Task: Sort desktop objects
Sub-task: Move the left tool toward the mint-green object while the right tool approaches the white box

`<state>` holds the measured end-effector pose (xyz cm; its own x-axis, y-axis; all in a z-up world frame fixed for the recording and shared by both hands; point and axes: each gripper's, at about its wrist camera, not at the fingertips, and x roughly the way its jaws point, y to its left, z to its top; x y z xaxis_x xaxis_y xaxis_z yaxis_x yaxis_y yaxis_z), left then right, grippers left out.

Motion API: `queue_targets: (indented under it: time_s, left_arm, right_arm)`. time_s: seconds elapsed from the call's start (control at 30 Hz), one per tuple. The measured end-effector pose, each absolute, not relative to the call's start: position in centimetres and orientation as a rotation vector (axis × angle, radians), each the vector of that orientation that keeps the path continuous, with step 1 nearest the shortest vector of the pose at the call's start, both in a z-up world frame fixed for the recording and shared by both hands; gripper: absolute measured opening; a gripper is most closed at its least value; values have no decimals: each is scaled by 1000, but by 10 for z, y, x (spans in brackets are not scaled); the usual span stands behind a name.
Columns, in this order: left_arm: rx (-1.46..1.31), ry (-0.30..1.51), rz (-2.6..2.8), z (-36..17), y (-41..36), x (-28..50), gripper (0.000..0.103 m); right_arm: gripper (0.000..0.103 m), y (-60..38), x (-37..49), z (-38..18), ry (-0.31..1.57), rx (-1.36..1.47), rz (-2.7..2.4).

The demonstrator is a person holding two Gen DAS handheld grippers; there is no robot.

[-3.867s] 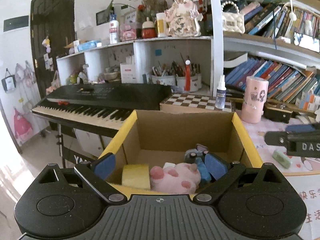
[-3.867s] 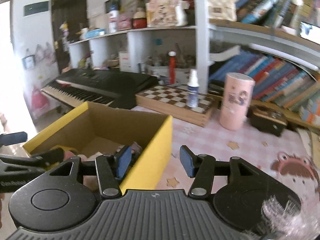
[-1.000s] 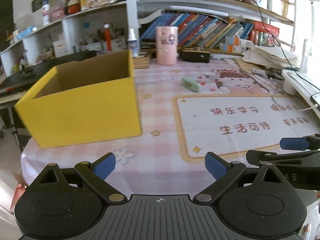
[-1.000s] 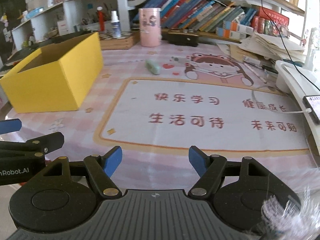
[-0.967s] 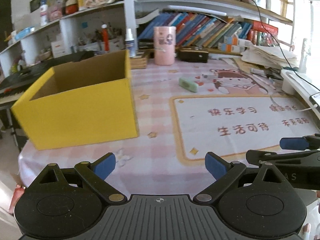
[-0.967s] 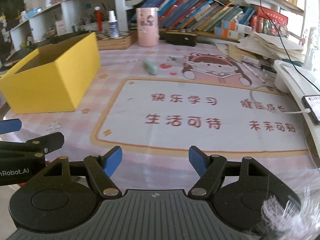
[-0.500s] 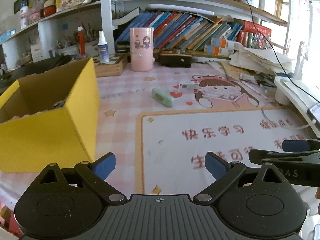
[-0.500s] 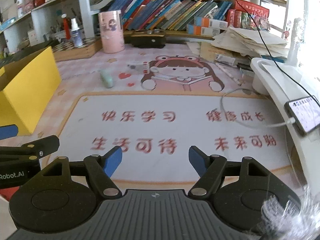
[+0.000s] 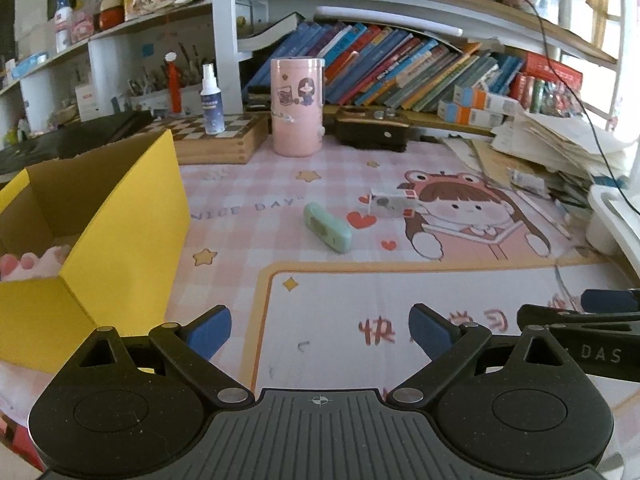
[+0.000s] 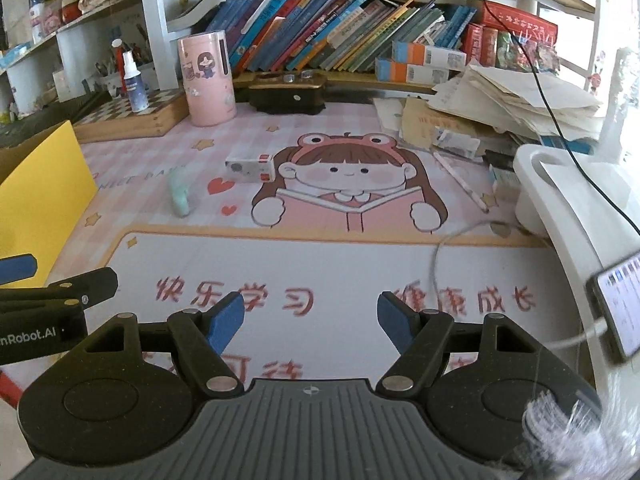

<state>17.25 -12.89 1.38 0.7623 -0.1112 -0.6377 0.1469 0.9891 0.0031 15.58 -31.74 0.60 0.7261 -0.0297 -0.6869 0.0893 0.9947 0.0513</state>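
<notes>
On the counter point(image 9: 240, 216) the open box point(image 9: 132, 232) stands at the left, with a soft toy point(image 9: 36, 264) inside it. To its right lie an eraser point(image 9: 327, 229) and, just beyond, a small carton point(image 9: 394, 203). Behind them a cylinder point(image 9: 297, 107) stands beside the chessboard point(image 9: 224, 136), which carries a spray bottle point(image 9: 211, 100).

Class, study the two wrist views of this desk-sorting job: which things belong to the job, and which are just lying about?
Job:
- yellow cardboard box
- mint-green eraser
- small white carton

Lying about:
- pink canister
- spray bottle
- chessboard box
- leaning books
- paper stack
- phone
</notes>
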Motion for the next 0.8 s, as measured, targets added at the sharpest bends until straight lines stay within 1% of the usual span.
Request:
queue_targets:
  time_s: [0.4, 0.5, 0.57, 0.63, 0.67, 0.73, 0.8]
  left_arm:
    - [15, 687, -61, 9, -145, 221, 96]
    - [6, 701, -54, 5, -150, 234, 90]
    - [1, 712, -44, 2, -152, 242, 85]
    - [-3, 726, -34, -1, -153, 250, 75]
    - [-8, 733, -30, -3, -153, 256, 74]
    - [-15, 740, -24, -5, -153, 266, 66]
    - [-17, 740, -26, -6, -154, 274, 65]
  right_arm:
    - [72, -337, 205, 11, 735, 78, -5]
    - [72, -342, 215, 13, 728, 77, -5]
    - [72, -345, 220, 13, 726, 80, -8]
    - [72, -348, 224, 13, 724, 82, -12]
    - [72, -349, 226, 13, 724, 83, -15]
    - [72, -352, 230, 12, 726, 86, -19]
    - [72, -354, 233, 12, 727, 87, -21]
